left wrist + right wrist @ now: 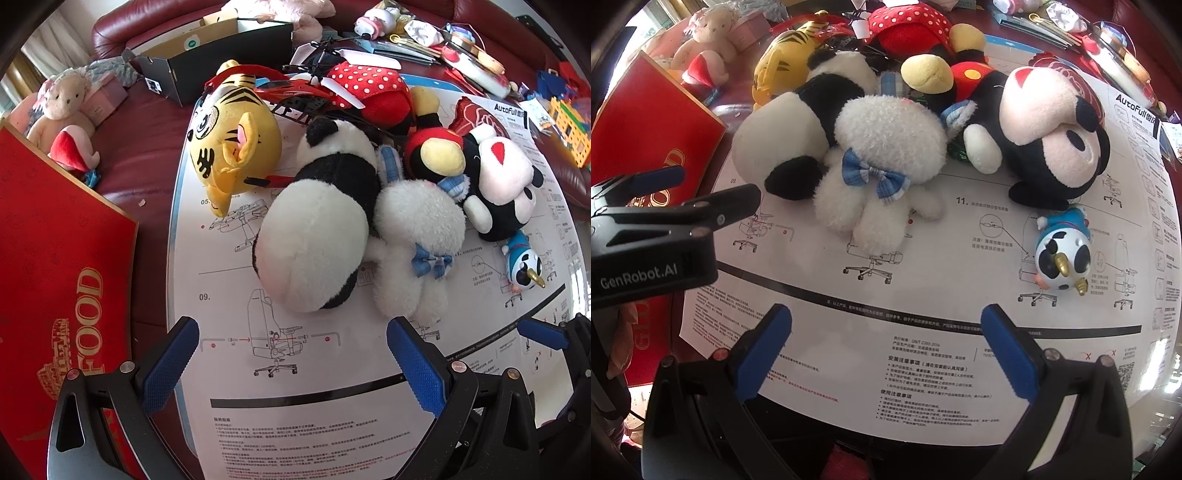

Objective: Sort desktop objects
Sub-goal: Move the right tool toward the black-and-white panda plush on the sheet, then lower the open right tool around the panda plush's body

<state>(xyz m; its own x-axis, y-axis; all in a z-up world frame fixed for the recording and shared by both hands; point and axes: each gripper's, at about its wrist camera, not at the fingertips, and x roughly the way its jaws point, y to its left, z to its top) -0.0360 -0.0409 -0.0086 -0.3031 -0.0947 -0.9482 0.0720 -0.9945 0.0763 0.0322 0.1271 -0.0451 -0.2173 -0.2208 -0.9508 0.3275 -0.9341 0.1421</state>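
Note:
A heap of soft toys lies on a large printed instruction sheet (314, 369). The heap holds a yellow tiger (231, 144), a black-and-white panda (317, 229), a fluffy white rabbit with a blue bow (886, 147), a mouse doll with red shorts (436, 147) and a pink-faced black doll (1052, 133). A small cow-patterned figurine (1062, 258) lies to the right. My left gripper (291, 354) is open just short of the panda, with nothing between its fingers. In the right wrist view my right gripper (886, 343) is open and holds nothing, near the sheet's front edge.
A red box marked FOOD (62, 266) lies at the left. A black carton (221, 55) and a red toy helicopter (295, 88) sit behind the heap. A pale plush bear (62, 107) rests on the dark red sofa. Stationery clutter (461, 48) and yellow blocks (569, 129) fill the far right.

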